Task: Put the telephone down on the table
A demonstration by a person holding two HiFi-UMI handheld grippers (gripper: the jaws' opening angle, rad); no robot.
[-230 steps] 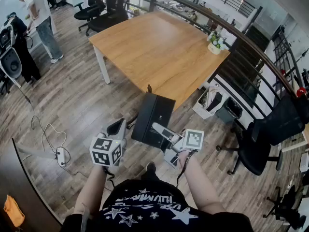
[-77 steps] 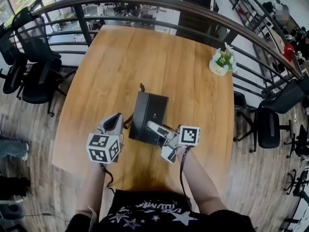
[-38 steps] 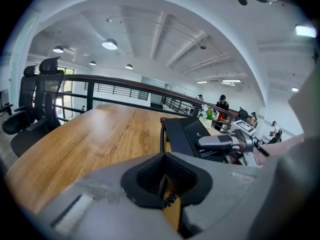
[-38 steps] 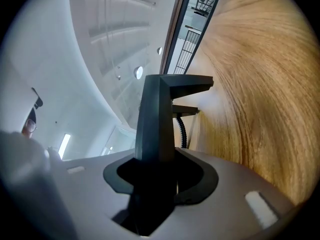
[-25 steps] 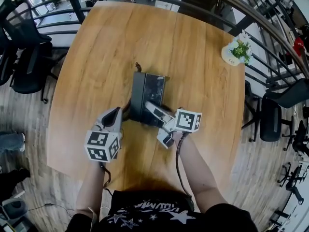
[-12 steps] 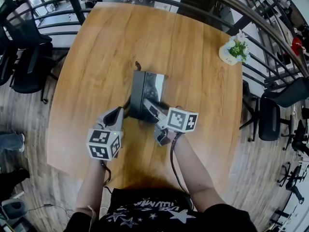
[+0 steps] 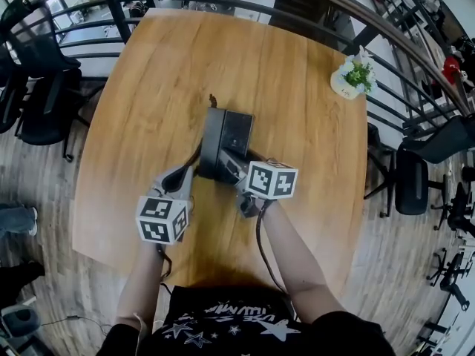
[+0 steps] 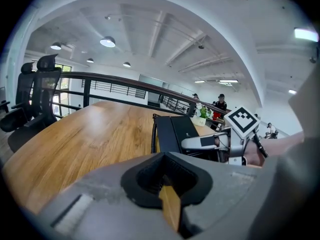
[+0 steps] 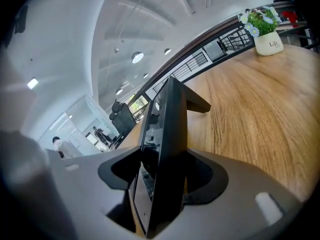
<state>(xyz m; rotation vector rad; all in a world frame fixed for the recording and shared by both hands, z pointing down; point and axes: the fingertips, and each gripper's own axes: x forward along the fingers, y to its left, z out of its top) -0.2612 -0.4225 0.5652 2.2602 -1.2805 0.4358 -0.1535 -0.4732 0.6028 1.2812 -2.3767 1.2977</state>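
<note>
- Office mezzanine: a wooden worktop [image 7: 297, 124] stands against a curved dark railing [image 7: 223, 2], with plank flooring around it and black office chairs [image 7: 33, 87] to the left.
- Telephone [image 7: 226, 141]: black, resting on the worktop near its middle, close in front of the person. Its coiled cord [image 8: 153, 133] runs down the left side.
- Right gripper [image 7: 231, 167]: set at the telephone's near end. The right gripper view shows the black body edge-on between the jaws, which are opening. A gap shows beside the glossy face on one side; whether the other pad touches cannot be told.
- Left gripper [image 7: 180, 178]: just left of the telephone and apart from it. Its jaws are drawn almost together, only a sliver of worktop shows through, and nothing is between them.
- One container in view: a small white pot [image 7: 344, 87] near the far right edge of the worktop, well apart from the telephone. It holds a green plant [image 7: 359, 71] with white flowers.
- Distant figures show in the background of both gripper views, too small to detail.
</note>
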